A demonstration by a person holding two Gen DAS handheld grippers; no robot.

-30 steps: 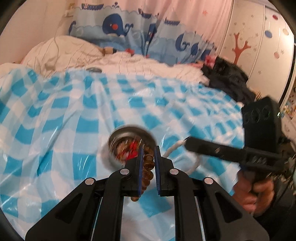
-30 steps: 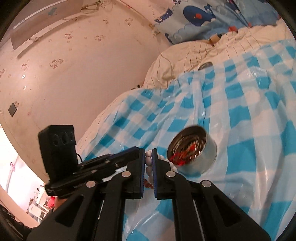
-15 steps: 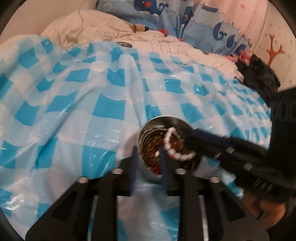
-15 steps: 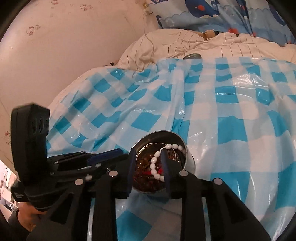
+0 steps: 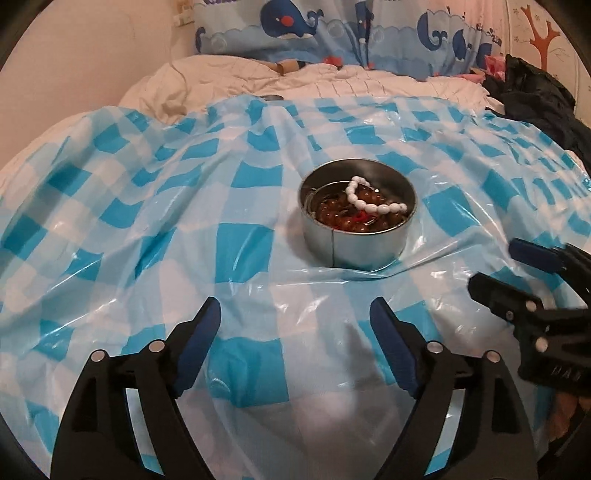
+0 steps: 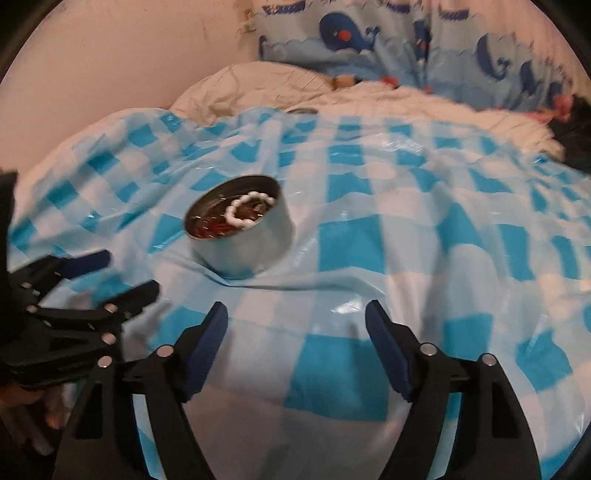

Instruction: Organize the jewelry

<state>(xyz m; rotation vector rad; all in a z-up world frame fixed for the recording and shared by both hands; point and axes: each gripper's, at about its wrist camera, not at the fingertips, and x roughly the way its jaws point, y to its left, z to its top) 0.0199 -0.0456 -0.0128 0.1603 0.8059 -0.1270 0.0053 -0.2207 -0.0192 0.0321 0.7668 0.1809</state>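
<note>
Where the lower edge of the left wrist view begins, the left gripper [image 5: 294, 317] stands with its blue-padded fingers spread wide and nothing between them, hanging over the blue-and-white checked plastic sheet [image 5: 110, 240]. At the lower edge of the right wrist view the right gripper [image 6: 296, 320] is spread just as wide and is likewise bare. Each shows in the other's camera: the right gripper at the right edge of the left view [image 5: 517, 273], the left gripper at the lower left of the right view [image 6: 96, 280], both with fingers parted.

Further up, just above centre in the left view, a round metal tin [image 5: 356, 240] sits upright on the sheet, well apart from both grippers. Inside it a white bead bracelet [image 5: 373, 201] lies on top of brown beads [image 5: 332, 216], with a bit of red [image 5: 360, 218] among them. In the right view the tin [image 6: 245, 245] lies left of centre, the white bracelet [image 6: 243, 210] curled near its rim.

Beyond the sheet, across the upper part of the frame, a rumpled white duvet [image 5: 332, 79] lies, with whale-print bedding [image 5: 332, 29] along the top edge and a dark garment [image 5: 535, 99] at upper right
</note>
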